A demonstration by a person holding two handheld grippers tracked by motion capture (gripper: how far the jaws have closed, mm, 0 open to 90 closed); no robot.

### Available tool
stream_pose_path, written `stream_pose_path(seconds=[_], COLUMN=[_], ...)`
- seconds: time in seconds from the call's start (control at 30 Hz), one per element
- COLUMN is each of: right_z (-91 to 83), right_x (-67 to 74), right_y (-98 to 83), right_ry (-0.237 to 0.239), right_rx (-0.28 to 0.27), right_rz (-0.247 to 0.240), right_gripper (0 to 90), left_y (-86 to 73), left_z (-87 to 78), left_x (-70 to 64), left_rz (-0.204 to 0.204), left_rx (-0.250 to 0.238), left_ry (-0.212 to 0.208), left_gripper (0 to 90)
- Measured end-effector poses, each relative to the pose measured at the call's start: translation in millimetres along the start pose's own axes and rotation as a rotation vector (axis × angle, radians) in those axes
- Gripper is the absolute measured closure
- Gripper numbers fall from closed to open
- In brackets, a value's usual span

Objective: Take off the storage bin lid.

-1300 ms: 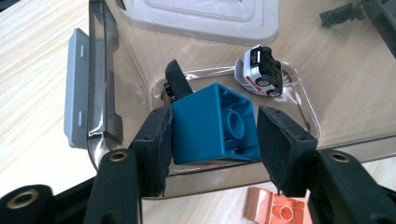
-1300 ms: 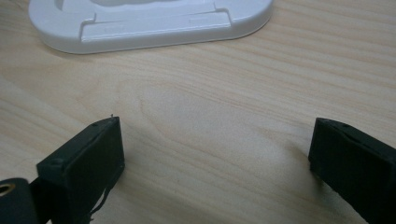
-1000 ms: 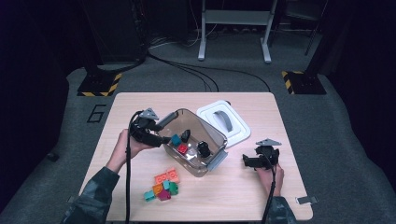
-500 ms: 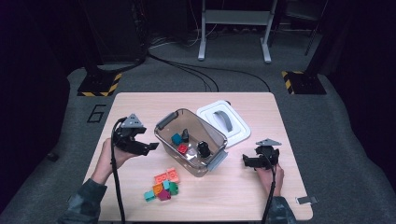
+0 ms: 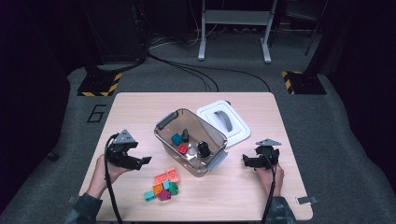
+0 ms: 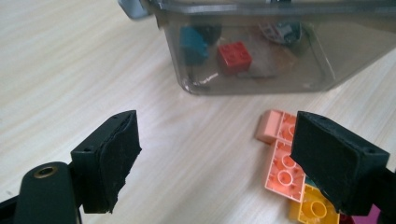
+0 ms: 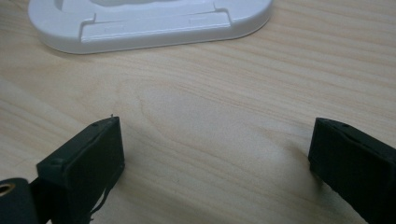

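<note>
A clear plastic bin (image 5: 164,140) stands mid-table and holds a teal brick (image 5: 176,138), a red brick (image 5: 183,149) and two black pieces (image 5: 203,149). In front of it lies a loose pile of bricks (image 5: 163,185), salmon, orange, teal, magenta and green. My left gripper (image 5: 142,161) hovers left of the pile, pointing right. Its jaws have just been opening and stand open with nothing between them (image 6: 224,158); the salmon brick (image 6: 280,154) lies by the right jaw, the bin wall (image 6: 261,79) beyond. My right gripper (image 5: 246,162) rests open right of the bin, over bare wood (image 7: 215,172).
The bin's white lid (image 5: 224,120) lies flat behind and to the right of the bin, and its edge (image 7: 149,32) sits ahead of the right gripper. Cables trail from both grippers toward the table's front edge. Dark floor surrounds the table.
My left gripper has moved left and down, away from the bin's left rim to the table beside the brick pile. The right gripper has stayed put.
</note>
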State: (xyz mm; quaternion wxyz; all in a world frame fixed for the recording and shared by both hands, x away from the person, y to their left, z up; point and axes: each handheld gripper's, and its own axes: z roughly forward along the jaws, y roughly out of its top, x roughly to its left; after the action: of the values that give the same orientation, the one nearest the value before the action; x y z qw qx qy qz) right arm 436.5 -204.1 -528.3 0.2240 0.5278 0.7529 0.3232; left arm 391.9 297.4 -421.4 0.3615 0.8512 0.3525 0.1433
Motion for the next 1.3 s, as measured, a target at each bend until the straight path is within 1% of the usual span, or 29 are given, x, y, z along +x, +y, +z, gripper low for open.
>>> stream_pose_path(seconds=[0.1,0.23,0.27,0.4,0.43,0.47,0.5,0.57,0.67,0.73,0.77,0.8,0.87,0.93,0.97,1.03,1.1,1.23,1.27,1.3], right_z=[0.0,0.0,0.0,0.0,0.0,0.0,0.0,0.0,-0.1,-0.1,-0.2,-0.1,-0.1,-0.1,-0.1,-0.1,-0.1,-0.1,-0.1,-0.1], right_x=[0.0,0.0,0.0,0.0,0.0,0.0,0.0,0.0,0.1,0.2,0.1,0.1,0.0,0.0,0.0,0.0,0.0,0.0,0.0,0.0], right_y=[0.0,0.0,0.0,0.0,0.0,0.0,0.0,0.0,-0.1,-0.1,-0.1,-0.1,0.0,0.0,0.0,0.0,0.0,0.0,0.0,0.0], right_ry=[0.0,0.0,0.0,0.0,0.0,0.0,0.0,0.0,-0.002,-0.001,-0.002,-0.002,-0.001,-0.001,-0.001,-0.001,-0.001,-0.001,-0.001,-0.002], right_rx=[0.0,0.0,0.0,0.0,0.0,0.0,0.0,0.0,0.0,0.0,0.001,0.0,0.0,0.0,0.0,0.0,0.0,0.0,0.0,0.0], right_rz=[0.0,0.0,0.0,0.0,0.0,0.0,0.0,0.0,0.0,0.001,0.0,0.0,0.001,0.001,0.001,0.001,0.001,0.001,0.001,0.001], right_gripper=[2.6,2.6,2.6,2.6,2.6,2.6,2.6,2.6,2.7,2.7,2.7,2.7,2.7,2.7,2.7,2.7,2.7,2.7,2.7,2.7], left_y=[-9.2,-20.1,-22.5,-27.4,-28.1,-29.4,-29.7,-30.1,-32.9,-34.7,-35.6,-36.4,-37.0,-38.0,-38.6,-39.8,-40.7,-42.8,-43.4,-43.9], left_z=[8.3,24.7,29.9,43.7,47.3,52.9,55.1,59.4,65.4,68.0,69.1,70.1,70.5,71.0,70.9,70.0,69.6,65.9,62.4,61.0], left_x=[-3.9,-11.6,-13.9,-20.2,-21.3,-23.9,-24.5,-25.8,-28.8,-29.4,-29.8,-30.2,-29.0,-26.5,-25.1,-21.5,-18.5,-10.7,-6.9,-5.4], left_rz=[-0.007,-0.011,-0.002,-0.006,0.006,0.006,0.007,0.016,0.013,0.017,0.013,0.017,0.013,0.013,0.005,-0.001,-0.014,-0.027,-0.032,-0.036], left_rx=[0.015,0.046,0.06,0.084,0.099,0.106,0.113,0.131,0.144,0.152,0.156,0.156,0.165,0.16,0.157,0.15,0.149,0.147,0.151,0.137], left_ry=[-0.013,-0.041,-0.048,-0.073,-0.078,-0.079,-0.085,-0.088,-0.086,-0.082,-0.078,-0.064,-0.078,-0.064,-0.065,-0.052,-0.049,-0.015,-0.017,-0.014], left_gripper=[15.2,15.3,15.4,15.9,16.0,16.1,16.3,16.7,16.9,17.0,17.0,17.1,17.3,17.3,17.3,17.3,17.3,18.1,18.7,18.8])
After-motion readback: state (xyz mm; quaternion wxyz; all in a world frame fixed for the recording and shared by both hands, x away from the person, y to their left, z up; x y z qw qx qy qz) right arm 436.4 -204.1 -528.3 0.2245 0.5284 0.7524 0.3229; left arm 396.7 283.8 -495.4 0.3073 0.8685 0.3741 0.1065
